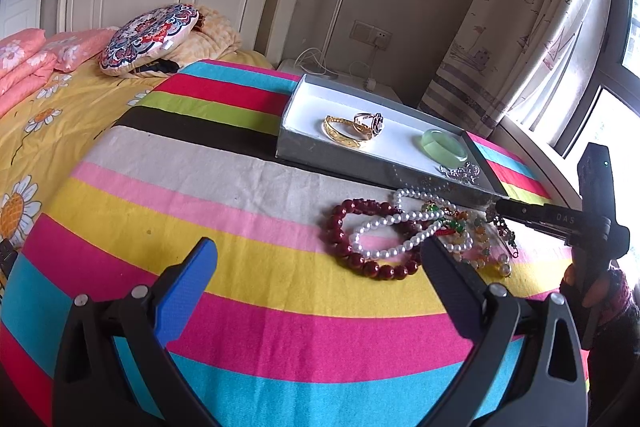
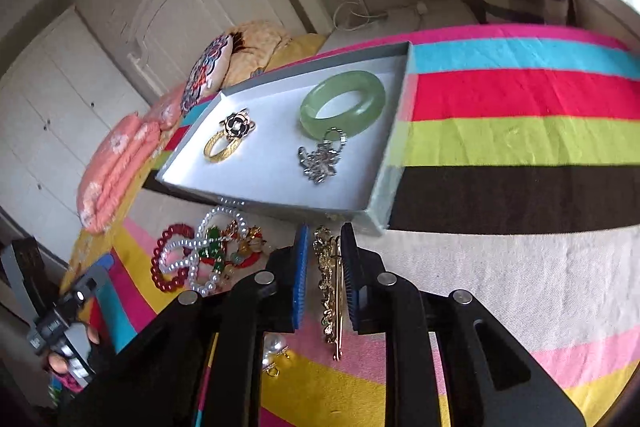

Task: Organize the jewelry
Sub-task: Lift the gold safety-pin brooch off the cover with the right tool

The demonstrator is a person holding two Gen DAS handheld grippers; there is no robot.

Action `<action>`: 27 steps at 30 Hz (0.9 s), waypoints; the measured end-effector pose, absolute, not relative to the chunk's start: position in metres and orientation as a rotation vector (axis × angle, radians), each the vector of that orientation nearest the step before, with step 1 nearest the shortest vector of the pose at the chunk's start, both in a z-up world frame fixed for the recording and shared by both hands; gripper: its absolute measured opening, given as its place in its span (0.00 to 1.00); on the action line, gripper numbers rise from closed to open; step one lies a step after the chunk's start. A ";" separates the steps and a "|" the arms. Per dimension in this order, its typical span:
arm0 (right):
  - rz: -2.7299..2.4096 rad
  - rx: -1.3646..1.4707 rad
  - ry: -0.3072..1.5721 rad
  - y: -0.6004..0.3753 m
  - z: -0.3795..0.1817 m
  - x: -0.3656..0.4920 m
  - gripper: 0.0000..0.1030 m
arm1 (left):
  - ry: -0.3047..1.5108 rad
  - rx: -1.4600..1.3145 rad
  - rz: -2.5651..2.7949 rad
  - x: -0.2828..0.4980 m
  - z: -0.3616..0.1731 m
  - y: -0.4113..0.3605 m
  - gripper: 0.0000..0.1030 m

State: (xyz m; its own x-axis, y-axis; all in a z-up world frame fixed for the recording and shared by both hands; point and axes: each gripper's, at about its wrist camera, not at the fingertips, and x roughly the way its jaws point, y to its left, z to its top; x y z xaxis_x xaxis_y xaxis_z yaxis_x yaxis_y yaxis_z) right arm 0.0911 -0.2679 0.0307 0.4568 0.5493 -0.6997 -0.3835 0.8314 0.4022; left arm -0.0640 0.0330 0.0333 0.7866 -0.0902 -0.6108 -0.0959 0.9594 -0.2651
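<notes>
The right gripper [image 2: 325, 267] holds a gold hairpin [image 2: 330, 291] between narrow jaws, just before the grey tray [image 2: 280, 201]; its lower end is blurred. The left gripper [image 1: 316, 259] stands wide and empty, one finger hiding part of the bead pile [image 1: 416, 231].

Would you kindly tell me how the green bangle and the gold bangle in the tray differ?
The green bangle is thick, smooth and translucent; the gold bangle is thin, patterned metal. The green bangle lies flat at one end of the tray, by a silver piece; the gold bangle lies at the other end, a flower ring touching it. Both rest inside the tray.
</notes>
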 end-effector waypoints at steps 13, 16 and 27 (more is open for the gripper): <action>0.459 -0.076 0.875 -0.265 0.034 0.058 0.34 | 0.670 -0.294 0.005 -0.063 0.032 0.032 0.98; 0.465 -0.108 0.864 -0.261 0.035 0.059 0.34 | 0.671 -0.296 0.009 -0.064 0.032 0.033 0.98; 0.496 -0.285 0.902 -0.222 0.027 0.067 0.16 | 0.688 -0.175 -0.038 -0.062 0.040 0.001 0.98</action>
State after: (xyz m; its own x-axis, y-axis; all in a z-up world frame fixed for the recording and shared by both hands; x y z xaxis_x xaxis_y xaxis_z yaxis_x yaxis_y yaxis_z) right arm 0.0672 -0.2218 0.0270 0.5185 0.2904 -0.8042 -0.5240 0.8512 -0.0305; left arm -0.0620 0.0012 0.0399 0.7726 -0.0929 -0.6280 -0.0222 0.9847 -0.1729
